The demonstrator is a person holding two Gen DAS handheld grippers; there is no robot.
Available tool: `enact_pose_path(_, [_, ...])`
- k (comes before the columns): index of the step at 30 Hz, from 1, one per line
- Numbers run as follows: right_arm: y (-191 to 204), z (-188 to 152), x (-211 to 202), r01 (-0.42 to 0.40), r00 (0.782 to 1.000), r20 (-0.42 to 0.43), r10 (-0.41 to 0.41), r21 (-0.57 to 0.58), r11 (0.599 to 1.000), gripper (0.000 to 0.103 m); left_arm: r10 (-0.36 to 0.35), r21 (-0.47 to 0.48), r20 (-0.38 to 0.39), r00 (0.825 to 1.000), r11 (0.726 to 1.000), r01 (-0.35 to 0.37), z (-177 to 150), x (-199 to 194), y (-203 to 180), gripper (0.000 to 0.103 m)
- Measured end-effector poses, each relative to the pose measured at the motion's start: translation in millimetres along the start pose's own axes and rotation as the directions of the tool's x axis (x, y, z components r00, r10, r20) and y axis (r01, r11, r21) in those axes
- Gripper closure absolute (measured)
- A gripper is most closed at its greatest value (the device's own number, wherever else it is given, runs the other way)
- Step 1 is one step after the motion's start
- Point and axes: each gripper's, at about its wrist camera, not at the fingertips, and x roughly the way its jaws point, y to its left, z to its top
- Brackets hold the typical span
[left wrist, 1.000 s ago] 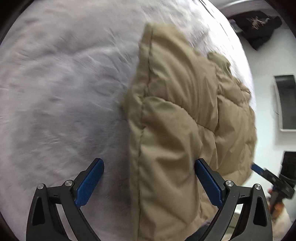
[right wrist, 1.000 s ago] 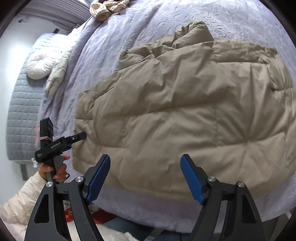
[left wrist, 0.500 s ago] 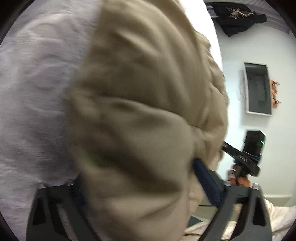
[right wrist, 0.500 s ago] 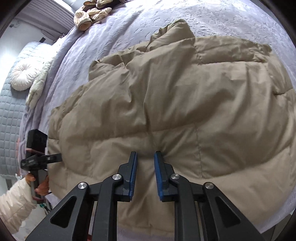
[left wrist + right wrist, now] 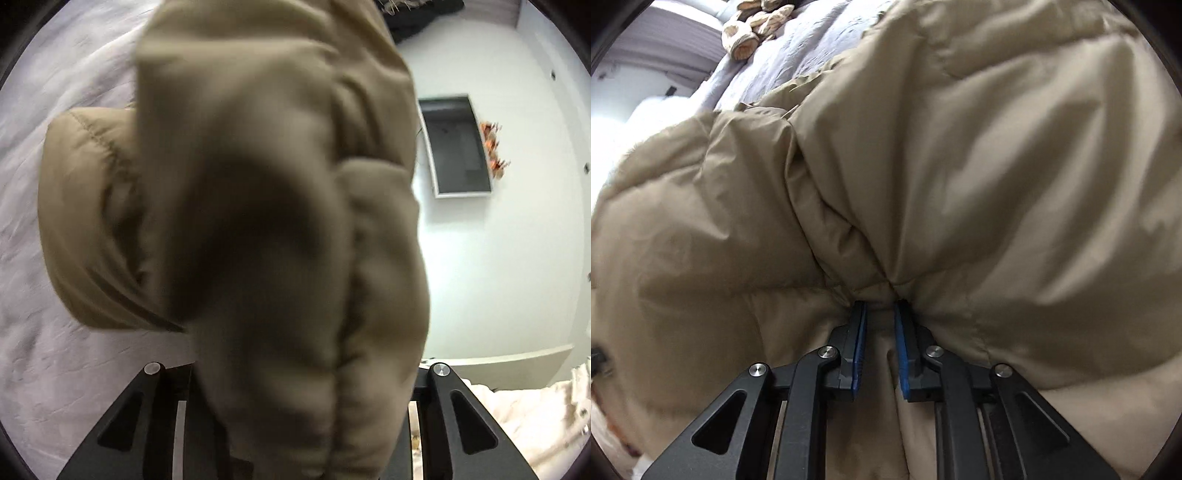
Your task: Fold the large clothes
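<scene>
Tan puffer jacket [image 5: 960, 166] bunched between both closing claws: right claw [image 5: 880, 314] pinching it, left claw [image 5: 299, 424] hidden beneath it; bed [image 5: 55, 350] left of it, wall monitor [image 5: 458, 147] right.

The left wrist camera looks forward and somewhat downward from very close, its view mostly blocked by bunched tan puffer jacket [image 5: 280, 229], with a pale bedspread [image 5: 66, 369] to the left and a white wall [image 5: 498, 277] to the right. The right wrist camera looks steeply down, pressed close against the jacket. Both views share jacket and bedspread.
</scene>
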Motion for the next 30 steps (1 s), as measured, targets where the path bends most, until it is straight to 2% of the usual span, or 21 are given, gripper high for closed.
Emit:
enact_pose_path(4, [-18.0,0.2,-0.4,-0.092,0.996,-0.003,0.092,0.043,0.995,0.091,0.108,0.056,-0.025,0.994,0.993,-0.107,11.4,39.4,-60.2,0.068])
enact_pose_path(7, [-37.8,0.9,-1.0,-0.191,0.981,0.001,0.192,0.100,0.976,0.095,0.201,0.090,-0.044,0.979,0.976,-0.197,15.3,69.2,-94.4,0.068])
enact_pose_path(10, [-58.8,0.9,-0.2,-0.286,0.957,0.005,0.289,0.152,0.946,0.098,0.316,0.135,-0.054,0.947,0.942,-0.307,17.8,106.7,-127.5,0.068])
enact_pose_path(15, [-81.1,2.1,1.7,-0.392,0.916,-0.001,0.400,0.204,0.897,0.099,0.442,0.169,-0.040,0.896,0.887,-0.430,9.6,140.2,-151.7,0.068])
enact_pose_path(18, [-88.9,5.2,0.3,-0.413,0.902,-0.028,0.430,0.230,0.881,0.099,0.467,0.165,-0.027,0.884,0.874,-0.457,6.0,143.4,-160.4,0.068])
enact_pose_path(21, [-95.3,9.4,-14.7,-0.386,0.907,-0.076,0.414,0.237,0.891,0.098,0.492,0.140,-0.031,0.870,0.864,-0.483,2.0,140.1,-160.7,0.068])
enact_pose_path(23, [-104.0,9.3,-36.6,-0.382,0.913,-0.067,0.403,0.212,0.900,0.097,0.517,0.130,-0.040,0.855,0.851,-0.508,-0.9,147.2,-163.2,0.068])
enact_pose_path(25, [-120.9,6.0,-68.3,-0.385,0.917,-0.030,0.398,0.196,0.902,0.089,0.541,0.145,-0.041,0.840,0.835,-0.531,-4.9,162.9,-174.7,0.067])
enact_pose_path(26, [-127.9,4.2,-79.5,-0.383,0.920,-0.013,0.393,0.193,0.903,0.087,0.552,0.164,-0.041,0.833,0.826,-0.540,-8.4,172.9,-180.7,0.061])
enact_pose_path(27, [-138.0,1.5,-94.5,-0.375,0.925,0.012,0.379,0.191,0.907,0.083,0.546,0.185,-0.045,0.837,0.828,-0.530,-6.6,186.7,-186.9,0.052])
enact_pose_path(28, [-151.1,-2.4,-109.9,-0.363,0.931,0.039,0.362,0.196,0.911,0.082,0.523,0.217,-0.056,0.850,0.837,-0.501,-9.2,200.6,-191.7,0.034])
enact_pose_path(29, [-163.2,-6.7,-121.7,-0.354,0.935,0.060,0.349,0.209,0.912,0.082,0.513,0.237,-0.059,0.856,0.841,-0.487,-10.2,210.6,-194.5,0.021])
enact_pose_path(30, [-175.8,-11.0,-131.5,-0.349,0.937,0.077,0.340,0.221,0.911,0.082,0.500,0.263,-0.065,0.864,0.844,-0.468,-12.0,223.8,-196.8,0.019])
